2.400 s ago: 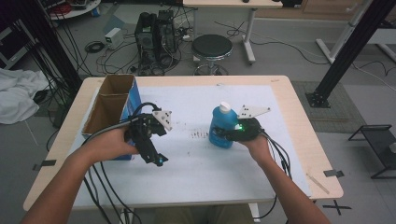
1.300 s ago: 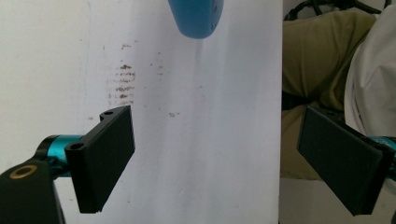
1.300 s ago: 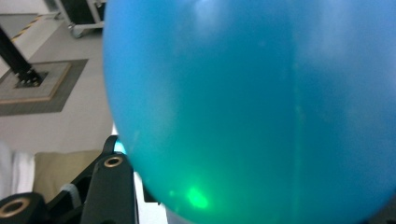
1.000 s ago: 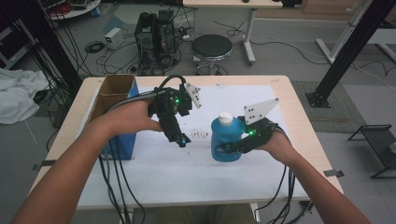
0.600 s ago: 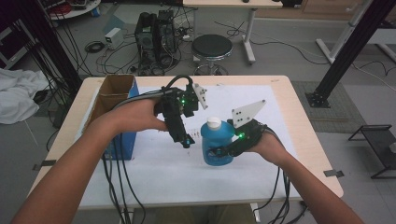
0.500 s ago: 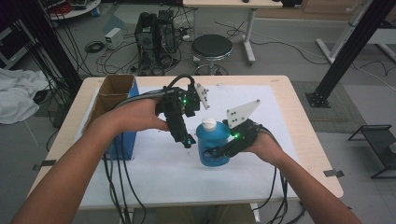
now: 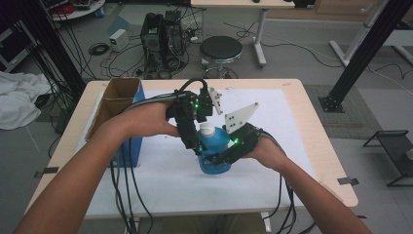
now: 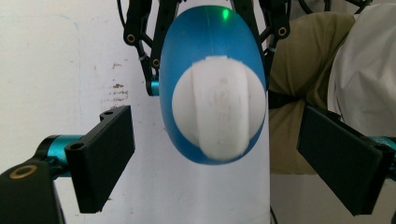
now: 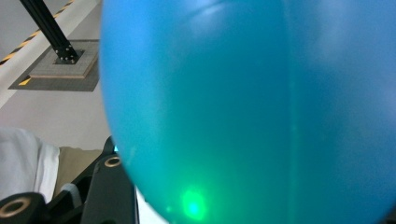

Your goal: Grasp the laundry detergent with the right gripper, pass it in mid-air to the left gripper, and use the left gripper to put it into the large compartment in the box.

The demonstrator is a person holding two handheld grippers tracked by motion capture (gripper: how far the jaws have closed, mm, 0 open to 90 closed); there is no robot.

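From the high view I have the round-bodied blue plastic bottle (image 7: 214, 153) with its white screw cap (image 7: 207, 128) held up over the white paper sheet (image 7: 160, 180) that covers the pale wooden table (image 7: 316, 146), near the table's middle. My right gripper (image 7: 221, 158) is clamped on the bottle's belly from the right side, jaws pressed against the blue plastic, with the grey three-cornered plate on top of it tilted up beside the cap. In the right gripper view the blue wall of the bottle (image 9: 252, 107) sits hard up against the lens with a green light reflecting on it, so the grip is tight and close. My left gripper (image 7: 195, 144) comes down from above and the left, pointing at the cap. In the left gripper view its two black jaws stand wide apart on either side of the white cap (image 8: 219, 105), with clear gaps on both sides, so they are spread and touching nothing. An open brown cardboard box with a blue side (image 7: 119, 105) stands at the table's left edge, well apart from the bottle.
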